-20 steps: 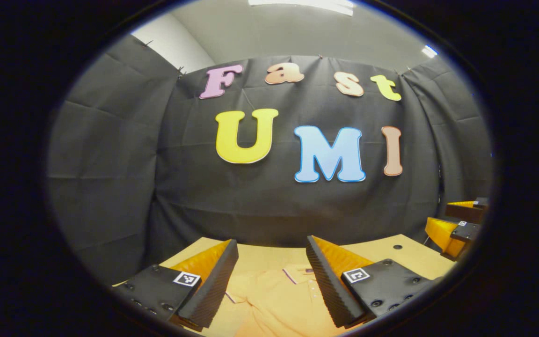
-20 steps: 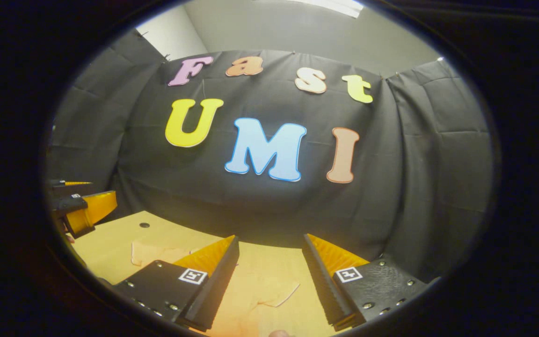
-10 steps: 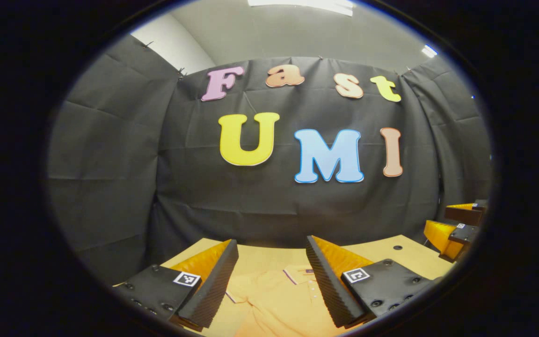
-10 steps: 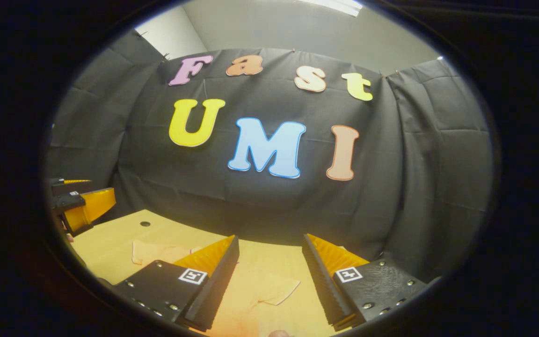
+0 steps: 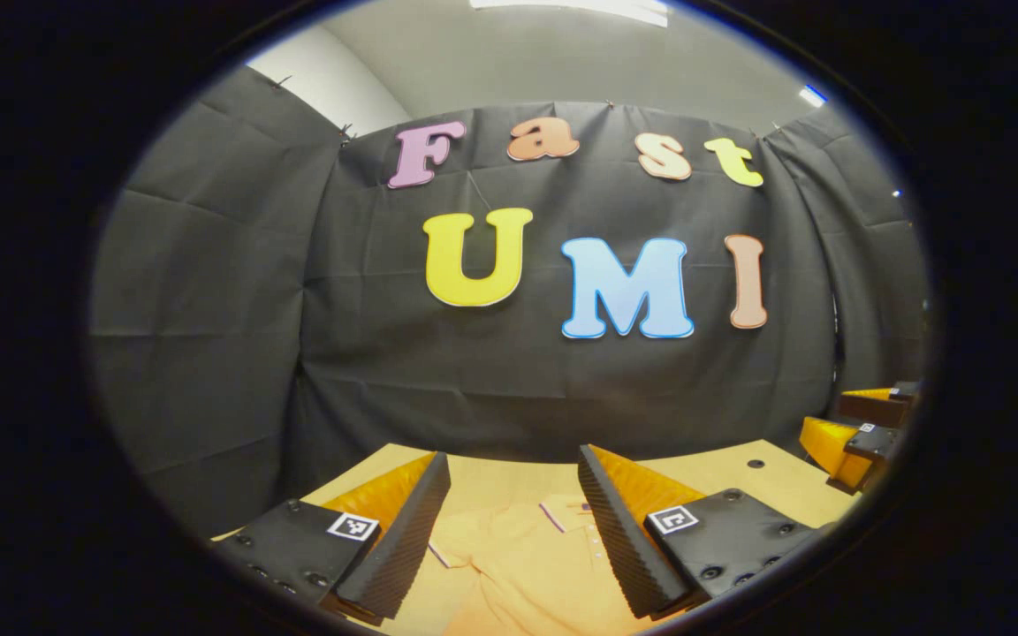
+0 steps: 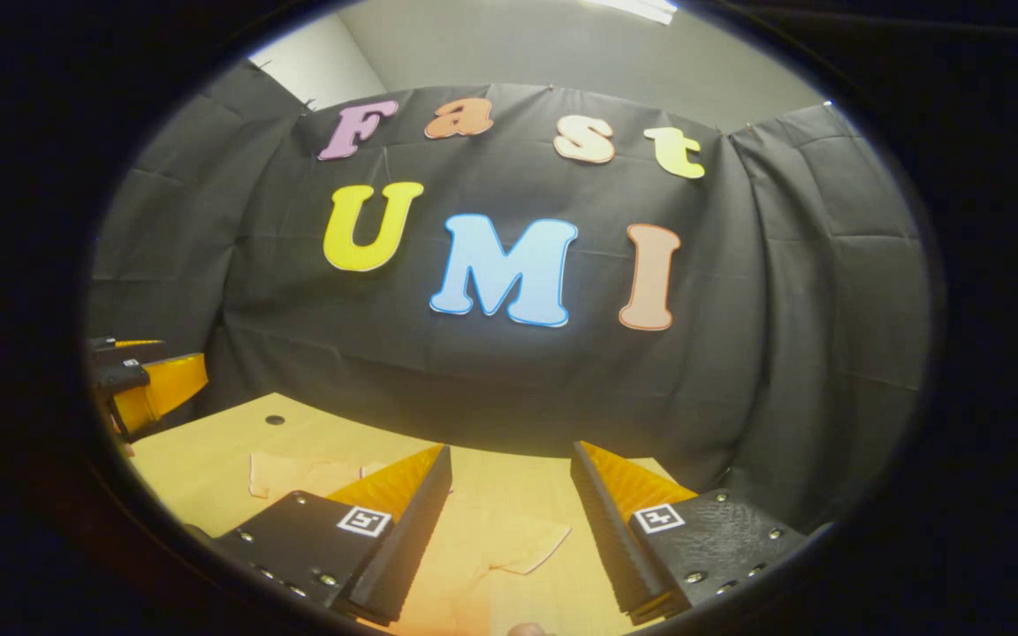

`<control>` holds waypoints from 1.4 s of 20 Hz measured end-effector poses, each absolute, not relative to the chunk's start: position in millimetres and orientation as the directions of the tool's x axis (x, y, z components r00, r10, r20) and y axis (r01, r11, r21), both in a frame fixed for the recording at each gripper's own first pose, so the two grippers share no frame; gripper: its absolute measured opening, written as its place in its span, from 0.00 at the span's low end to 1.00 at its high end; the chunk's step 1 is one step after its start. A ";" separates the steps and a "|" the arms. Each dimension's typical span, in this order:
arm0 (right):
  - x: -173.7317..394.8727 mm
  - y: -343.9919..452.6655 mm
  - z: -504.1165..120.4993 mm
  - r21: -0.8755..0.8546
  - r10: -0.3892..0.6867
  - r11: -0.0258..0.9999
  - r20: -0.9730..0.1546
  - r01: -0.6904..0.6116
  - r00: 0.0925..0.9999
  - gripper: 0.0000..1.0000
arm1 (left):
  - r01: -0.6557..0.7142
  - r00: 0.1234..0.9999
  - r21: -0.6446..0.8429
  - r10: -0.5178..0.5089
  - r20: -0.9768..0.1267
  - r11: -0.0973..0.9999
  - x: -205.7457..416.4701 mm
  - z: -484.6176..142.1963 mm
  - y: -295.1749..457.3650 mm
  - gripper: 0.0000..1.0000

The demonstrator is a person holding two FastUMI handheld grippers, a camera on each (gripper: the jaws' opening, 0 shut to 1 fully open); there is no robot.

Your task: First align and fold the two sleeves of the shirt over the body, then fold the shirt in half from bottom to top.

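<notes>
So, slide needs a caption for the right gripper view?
Open right gripper above an orange shirt's sleeve on the wooden table.

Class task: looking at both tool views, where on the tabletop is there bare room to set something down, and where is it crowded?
Bare light wooden tabletop lies between the small round hole and the orange shirt; another strip runs behind the collar, below the black cloth wall. The shirt crowds the middle.
</notes>
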State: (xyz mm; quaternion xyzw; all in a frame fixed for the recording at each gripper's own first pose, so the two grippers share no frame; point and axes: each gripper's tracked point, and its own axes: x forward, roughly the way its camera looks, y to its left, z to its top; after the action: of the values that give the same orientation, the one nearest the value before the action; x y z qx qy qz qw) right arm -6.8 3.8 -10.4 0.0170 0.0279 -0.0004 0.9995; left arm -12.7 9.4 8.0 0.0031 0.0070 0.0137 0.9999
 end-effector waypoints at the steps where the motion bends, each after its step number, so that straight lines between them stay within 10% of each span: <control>1: -1.9 0.9 -13.2 0.035 -0.001 0.999 -0.061 0.003 0.998 0.84 | -0.029 0.999 0.005 0.029 -0.017 1.000 -11.6 6.7 9.7 0.98; 28: 151.2 -51.3 -214.9 0.103 -0.003 0.993 -0.505 0.064 0.863 0.83 | -0.096 0.991 -0.004 0.096 -0.094 0.995 5.2 -25.6 12.8 0.98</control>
State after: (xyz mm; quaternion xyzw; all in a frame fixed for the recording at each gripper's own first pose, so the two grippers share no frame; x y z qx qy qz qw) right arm 151.2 -51.3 -214.9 0.0581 0.2610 -0.0174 0.9634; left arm 5.2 12.8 -25.6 -0.0041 0.0470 0.0481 0.9977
